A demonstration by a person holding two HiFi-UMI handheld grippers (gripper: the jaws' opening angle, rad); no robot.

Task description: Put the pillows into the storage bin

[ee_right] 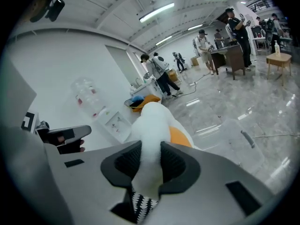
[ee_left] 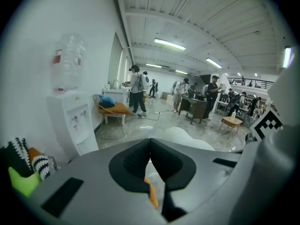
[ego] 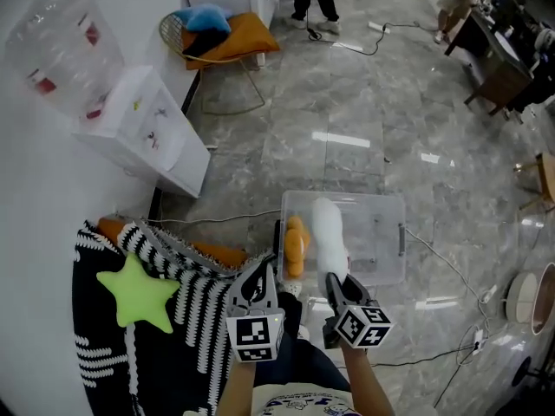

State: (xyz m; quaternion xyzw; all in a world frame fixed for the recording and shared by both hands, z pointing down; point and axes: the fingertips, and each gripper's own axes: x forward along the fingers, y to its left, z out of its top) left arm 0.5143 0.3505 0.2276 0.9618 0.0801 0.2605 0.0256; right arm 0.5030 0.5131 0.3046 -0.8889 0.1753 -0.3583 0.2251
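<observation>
The right gripper [ee_right: 151, 156] was clenched on a soft white fluffy pillow [ee_right: 152, 125]. Its two dark jaws pressed the pillow from both sides, and the pillow stuck out past them. In the head view the white pillow [ego: 328, 228] reached out over the clear plastic storage bin [ego: 381, 199], which sat on the grey shiny stone floor [ego: 347, 111]. The pillow was over the left half of the bin. Whether it touched the bottom of the bin could not be told.

A round orange pillow [ego: 295, 243] lay inside the bin, against its left wall and just beside the white pillow.

The left gripper [ee_left: 150, 146] was squeezed closed, with its jaw tips touching and nothing between them. In the head view it was near the bin's near left corner, just beside the right gripper.

A bright green star-shaped pillow [ego: 136, 295] lay on a black and white striped cover [ego: 186, 310], to the left of the grippers and well apart from the bin. A white water dispenser [ego: 147, 133] stood by the white wall, further back on the left.
</observation>
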